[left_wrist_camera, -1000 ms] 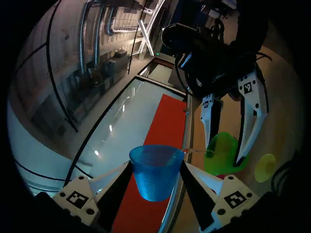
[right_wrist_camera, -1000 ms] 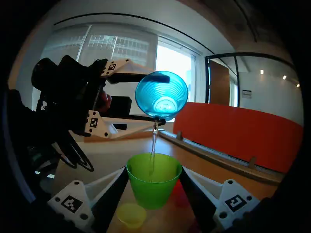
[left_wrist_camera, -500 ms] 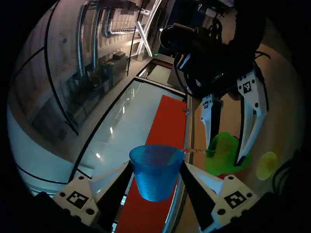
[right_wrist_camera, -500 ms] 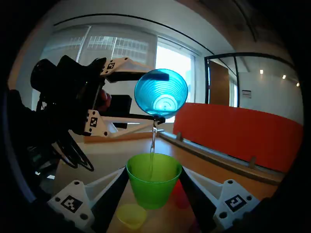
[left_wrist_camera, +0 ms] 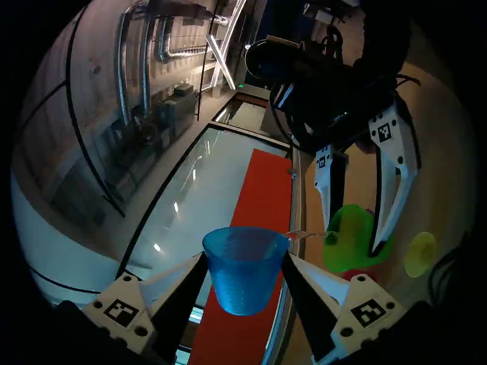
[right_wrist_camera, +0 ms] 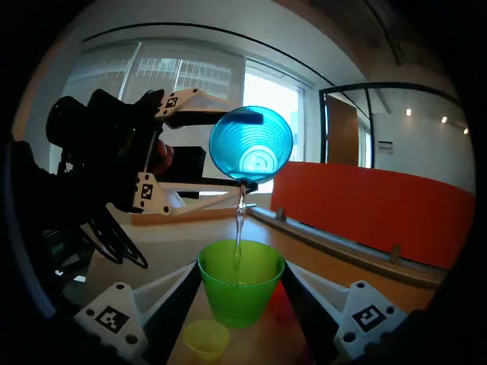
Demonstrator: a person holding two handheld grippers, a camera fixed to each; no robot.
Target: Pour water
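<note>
Wooden desk [right_wrist_camera: 182, 240]; orange partition [right_wrist_camera: 377, 207] along its far edge, bright window [right_wrist_camera: 274, 115] behind.

Right gripper view, nearest first: right gripper [right_wrist_camera: 241, 267], jaws narrowed onto the green cup [right_wrist_camera: 240, 292], one finger pressing each side. The cup is upright, mouth up; whether its base touches the desk I cannot tell. A yellow cup [right_wrist_camera: 206, 337] sits on the desk just beside it, lower left. Something red [right_wrist_camera: 281, 304] lies just behind on the right, mostly hidden.

A thin water stream [right_wrist_camera: 238, 222] falls into the green cup from the lip of the blue cup [right_wrist_camera: 251, 152] above. That cup is tipped on its side, mouth toward this camera, ribbed inside visible. The left gripper [right_wrist_camera: 255, 149] clamps it, one finger above and one below. A hand [right_wrist_camera: 161, 155] is on the grip.

Left gripper view: the blue cup's outer wall sits between the near jaws, and water leaves the rim toward the green cup beyond. The right gripper's fingers flank the green cup, with ceiling pipes [left_wrist_camera: 140, 61] farther off.
</note>
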